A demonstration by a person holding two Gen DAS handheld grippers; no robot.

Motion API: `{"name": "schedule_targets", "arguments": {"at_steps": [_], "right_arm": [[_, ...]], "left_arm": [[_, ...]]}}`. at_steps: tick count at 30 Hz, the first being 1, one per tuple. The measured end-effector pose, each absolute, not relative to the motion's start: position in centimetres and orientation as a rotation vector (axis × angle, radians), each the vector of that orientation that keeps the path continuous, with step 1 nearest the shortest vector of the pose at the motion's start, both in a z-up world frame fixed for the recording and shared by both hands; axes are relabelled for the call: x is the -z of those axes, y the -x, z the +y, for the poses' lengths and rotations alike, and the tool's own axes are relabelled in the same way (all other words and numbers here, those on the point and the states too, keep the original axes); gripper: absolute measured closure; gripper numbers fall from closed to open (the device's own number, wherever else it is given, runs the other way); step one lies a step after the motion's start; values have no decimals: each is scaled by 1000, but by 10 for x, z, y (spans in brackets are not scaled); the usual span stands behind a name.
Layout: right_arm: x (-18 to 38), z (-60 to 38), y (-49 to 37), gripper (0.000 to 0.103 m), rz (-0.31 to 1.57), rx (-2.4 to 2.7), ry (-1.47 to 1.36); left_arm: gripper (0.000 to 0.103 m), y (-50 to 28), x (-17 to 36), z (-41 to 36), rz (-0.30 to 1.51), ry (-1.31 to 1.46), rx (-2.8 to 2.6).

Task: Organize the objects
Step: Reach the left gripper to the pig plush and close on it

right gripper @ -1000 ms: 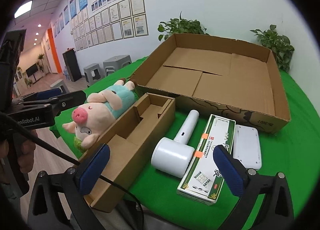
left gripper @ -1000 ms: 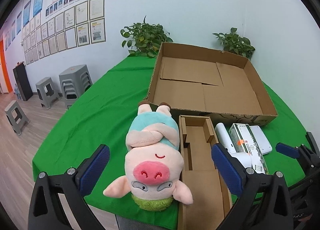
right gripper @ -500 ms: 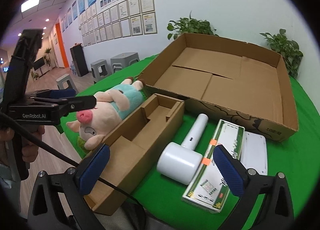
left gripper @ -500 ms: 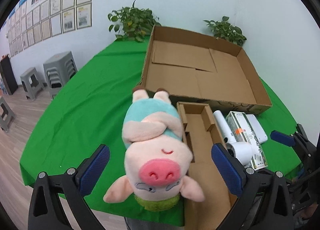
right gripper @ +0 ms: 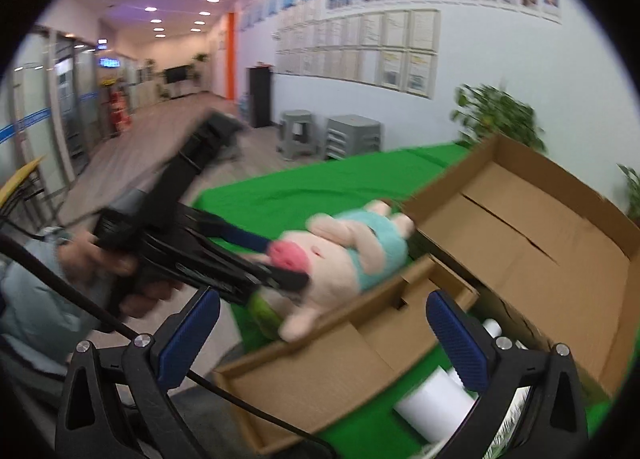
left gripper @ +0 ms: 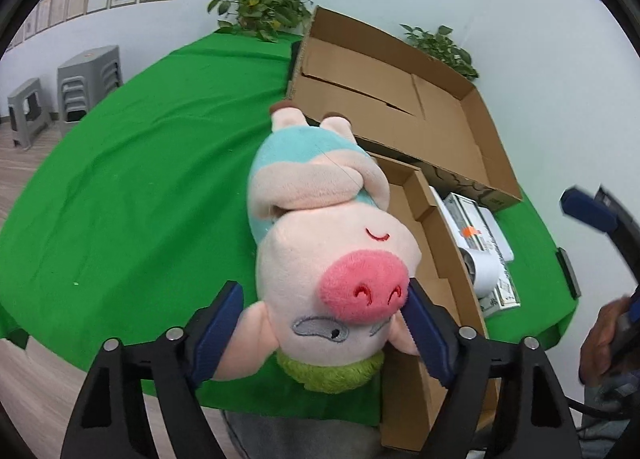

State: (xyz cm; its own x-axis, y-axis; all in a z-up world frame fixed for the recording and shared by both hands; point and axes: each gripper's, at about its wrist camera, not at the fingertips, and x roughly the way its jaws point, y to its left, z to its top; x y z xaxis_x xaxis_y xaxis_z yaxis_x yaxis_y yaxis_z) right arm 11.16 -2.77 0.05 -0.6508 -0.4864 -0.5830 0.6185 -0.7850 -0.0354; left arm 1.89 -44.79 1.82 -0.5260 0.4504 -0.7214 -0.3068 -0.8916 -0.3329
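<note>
Leftmost on my green table [left gripper: 120, 187] lies the plush pig [left gripper: 324, 243], on its back at the near edge, head toward me and feet against the front wall of the large cardboard tray [left gripper: 404, 107], whose floor shows only folded flaps. Just right of the pig, touching its side, sits the narrow cardboard box [left gripper: 432, 259]; its compartments hold nothing that I can see. Farther right, tucked between that box and the tray's near corner, I make out a white cylinder-headed device [left gripper: 486, 269] lying beside a green-and-white carton [left gripper: 476, 227], with a flat white item partly under them. My left gripper [left gripper: 320, 333] has its blue pads narrowed onto the pig's head, one pressing each cheek beside the snout, so I am clamping the pig while it rests on the table. My right gripper [right gripper: 324, 339] hovers over the narrow box with its pads wide apart, grasping nothing; that view is motion-blurred.
</note>
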Motion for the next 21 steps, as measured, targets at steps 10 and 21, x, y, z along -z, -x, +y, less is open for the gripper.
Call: {"name": "schedule_targets", "arguments": {"at_steps": [10,21], "right_arm": [[-27,-68,-73,0,209,2076,-718],[34,-84,24,0,-28,2078,-1074]], "left_arm": [[53,-32,15,-415,-235,1101,-2430],[55,-67,40,-366,-314,1080,-2475]]}}
